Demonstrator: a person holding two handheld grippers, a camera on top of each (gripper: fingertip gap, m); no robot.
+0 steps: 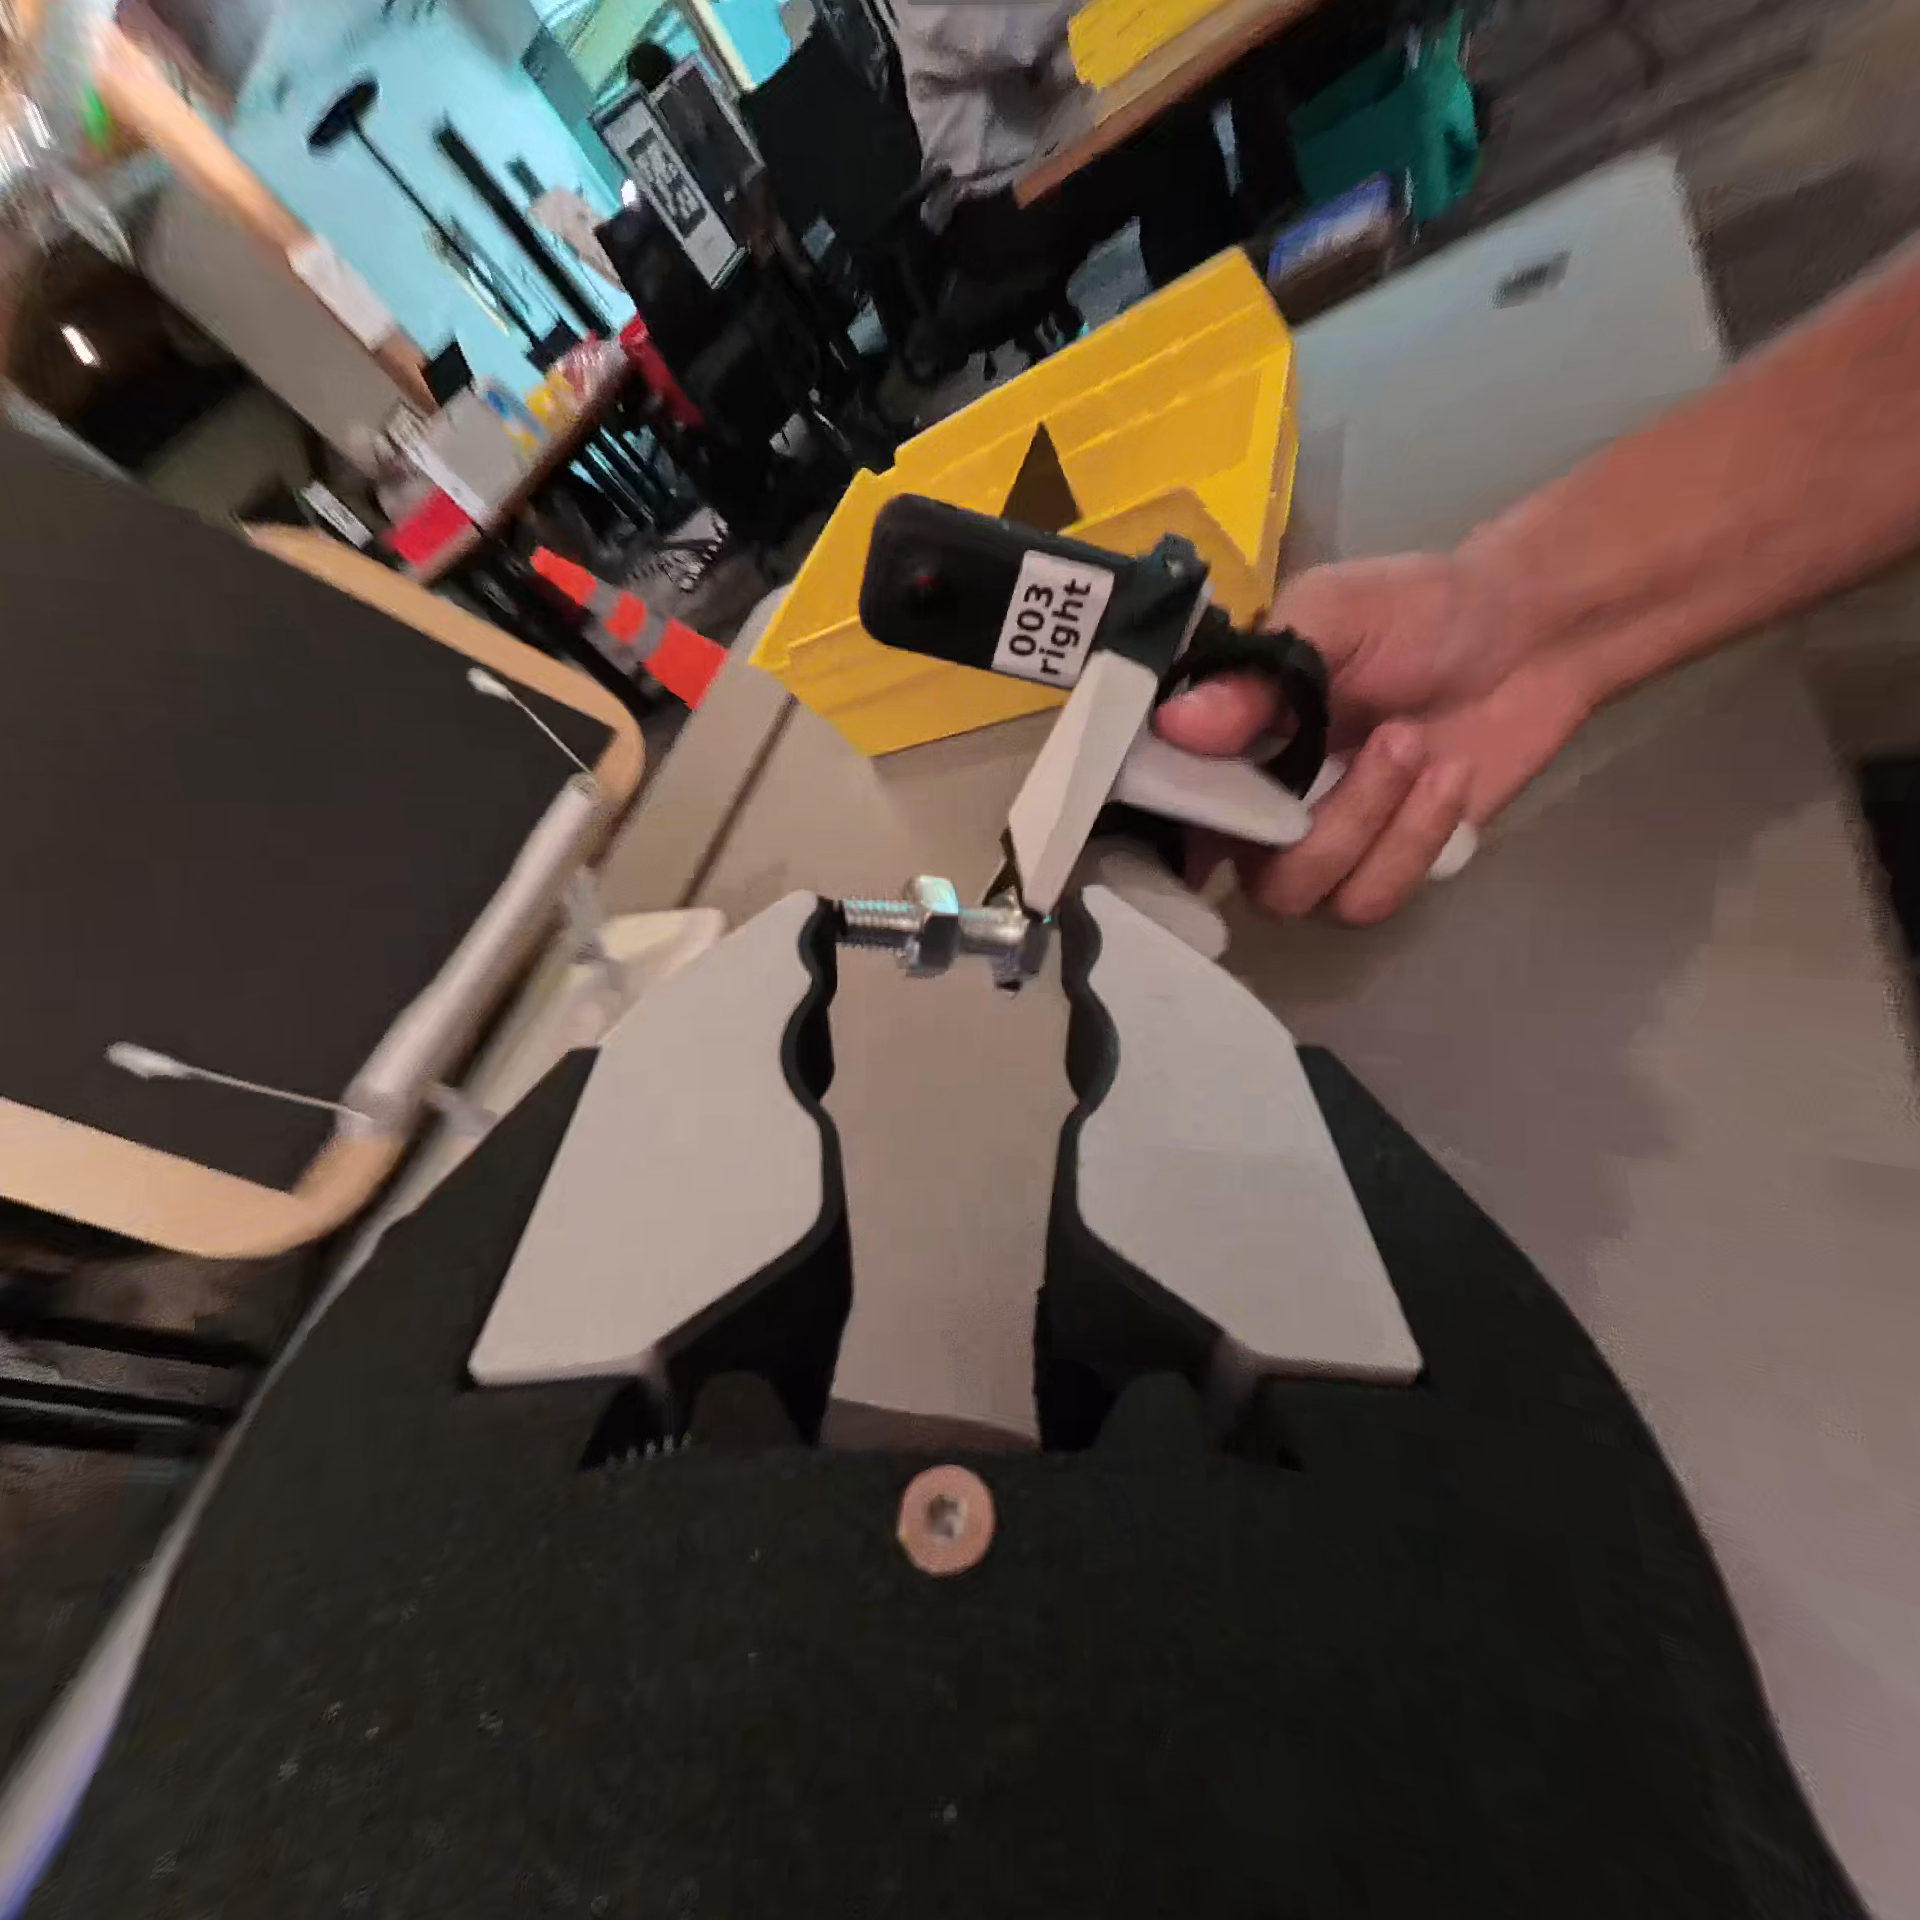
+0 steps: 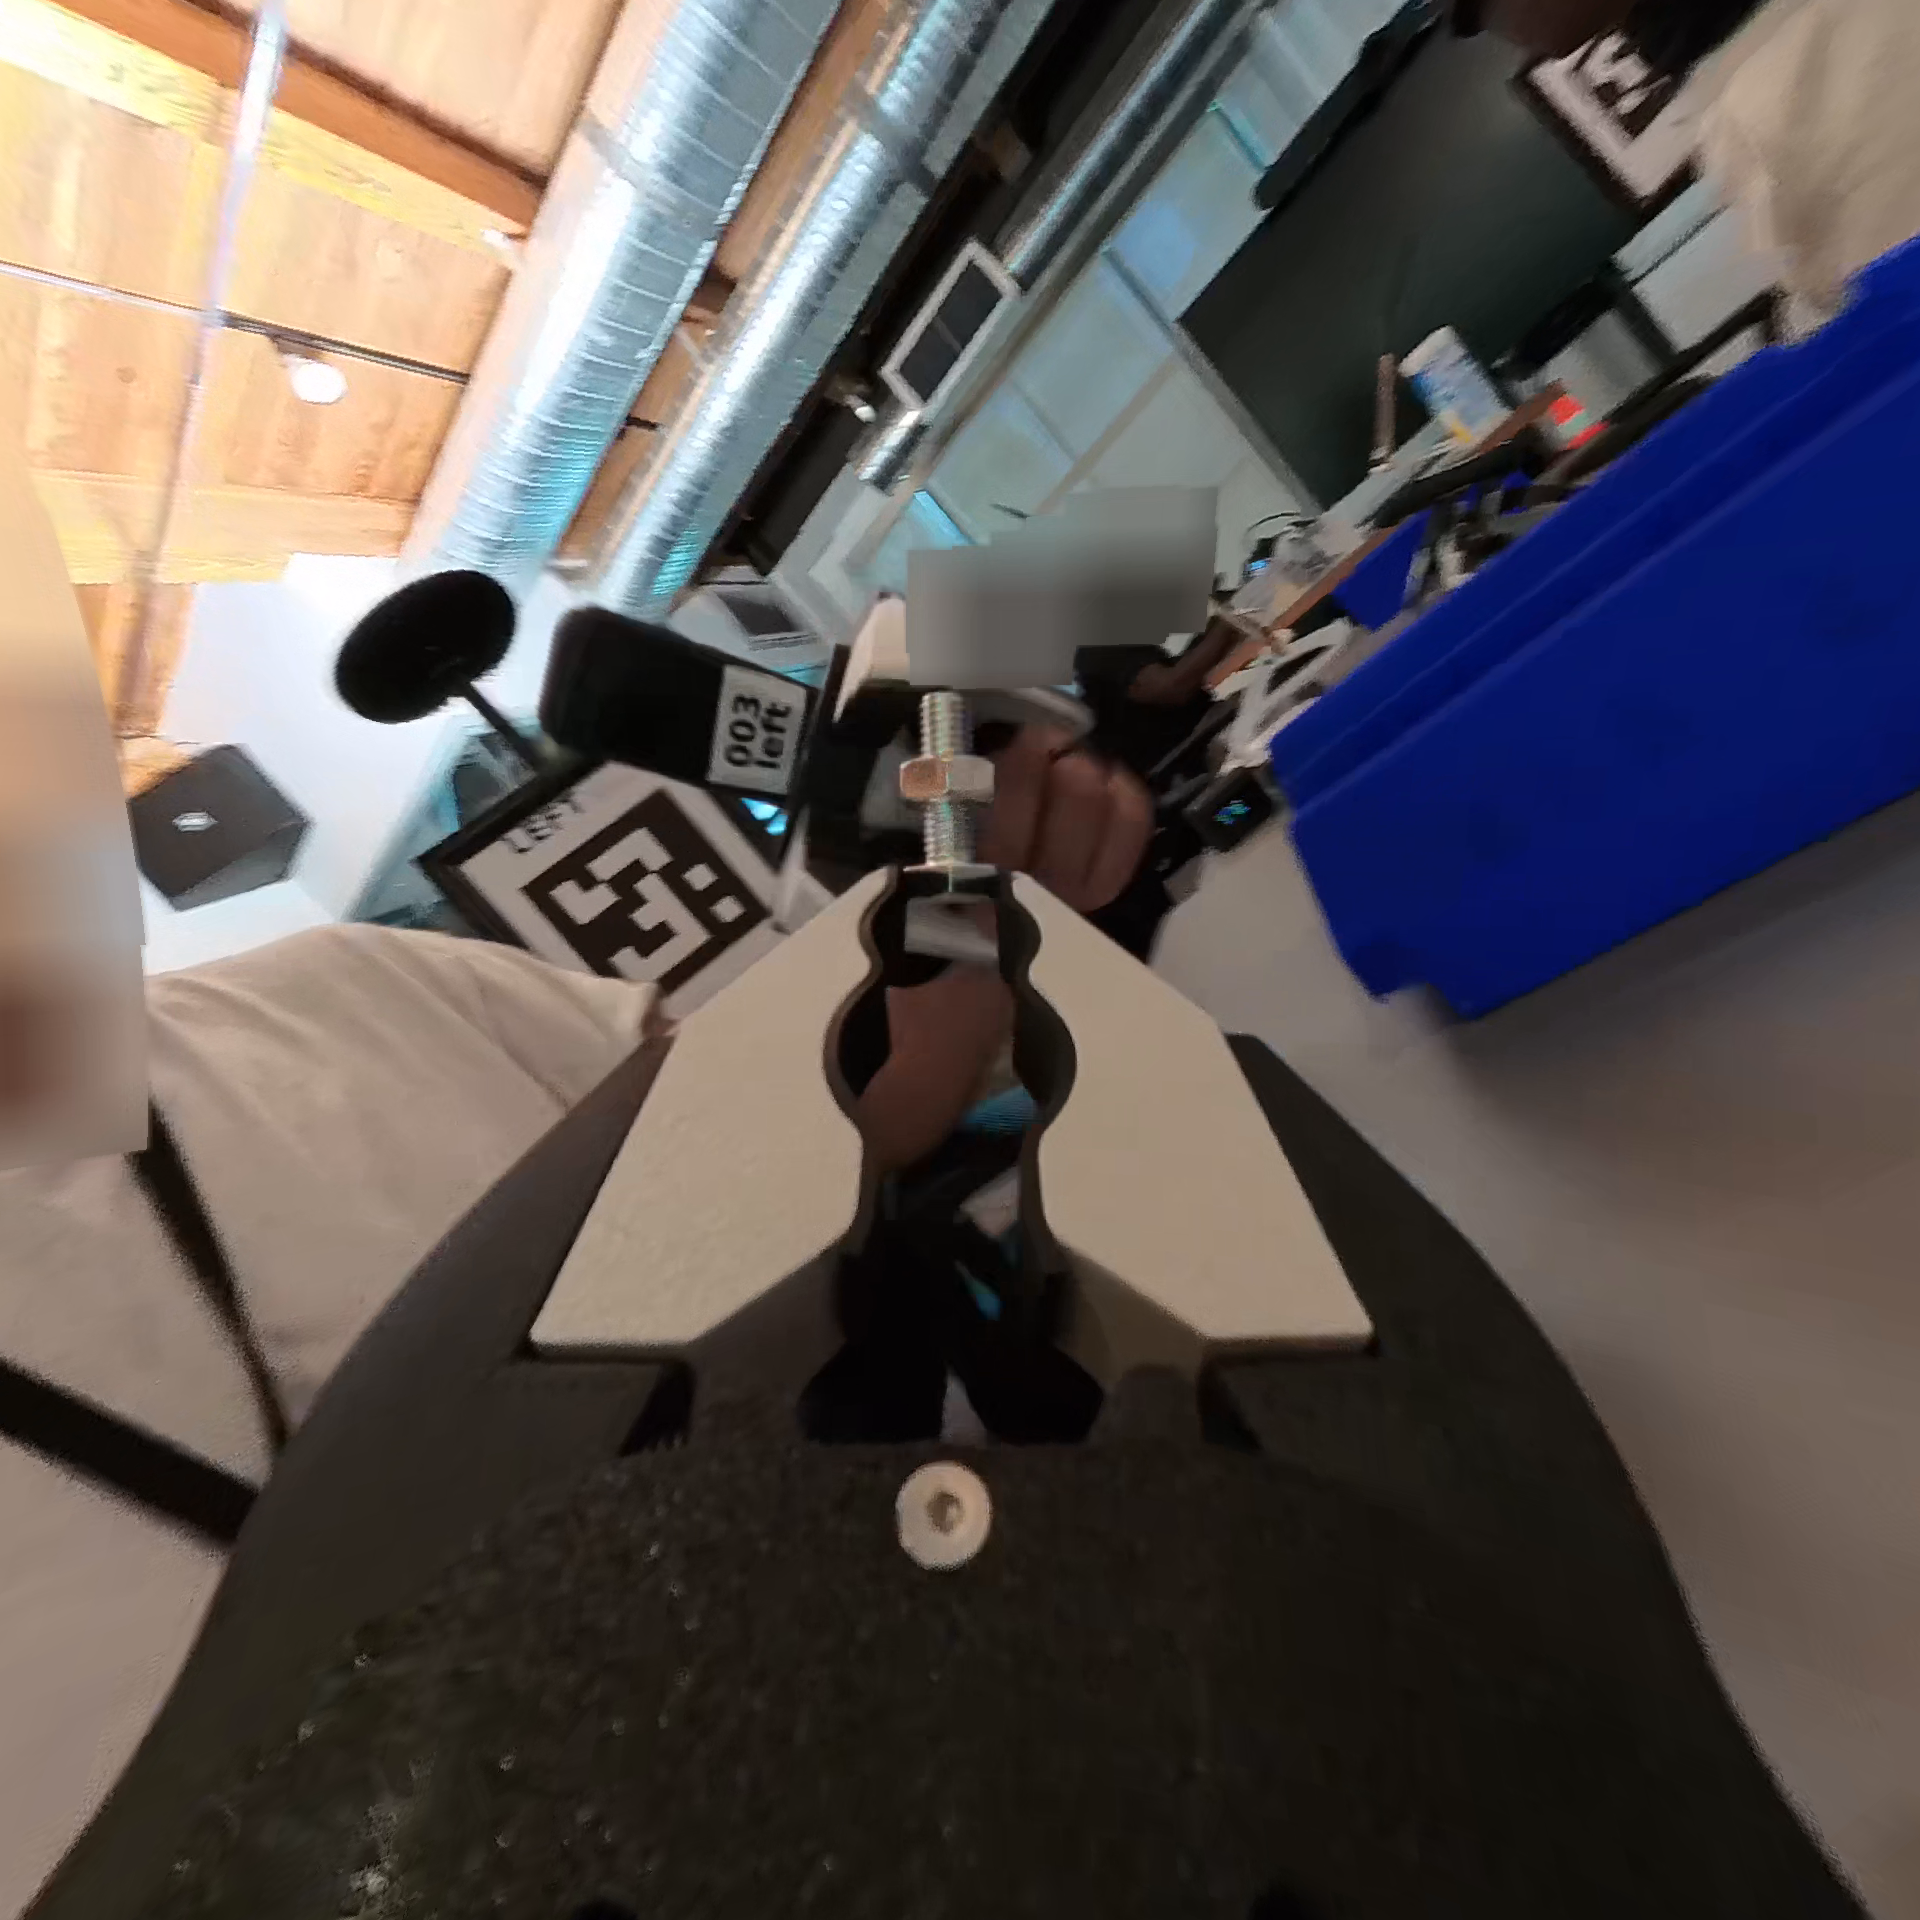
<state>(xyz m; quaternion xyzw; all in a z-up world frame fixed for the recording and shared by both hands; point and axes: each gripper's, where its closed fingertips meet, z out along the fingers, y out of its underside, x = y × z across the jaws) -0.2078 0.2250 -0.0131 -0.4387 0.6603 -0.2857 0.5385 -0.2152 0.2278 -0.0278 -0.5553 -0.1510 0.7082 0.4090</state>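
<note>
A silver bolt (image 1: 883, 925) with a hex nut (image 1: 930, 930) threaded on it lies crosswise between the fingertips of my left gripper (image 1: 951, 914). The left jaws stand apart, and the bolt's threaded end is at the left finger. My right gripper (image 1: 1023, 904) comes in from the upper right and pinches the bolt's head. In the right wrist view my right gripper (image 2: 948, 894) is shut on the head, and the bolt (image 2: 945, 831) stands up from it with the nut (image 2: 943, 777) midway. The left gripper's white fingers (image 2: 871, 649) flank the bolt's far end.
A yellow bin (image 1: 1091, 499) stands on the grey table (image 1: 1558, 1091) behind the grippers. A blue bin (image 2: 1610, 779) is at the right in the right wrist view. A black board with a wooden rim (image 1: 208, 779) lies at the left. A hand (image 1: 1403, 727) holds the right gripper.
</note>
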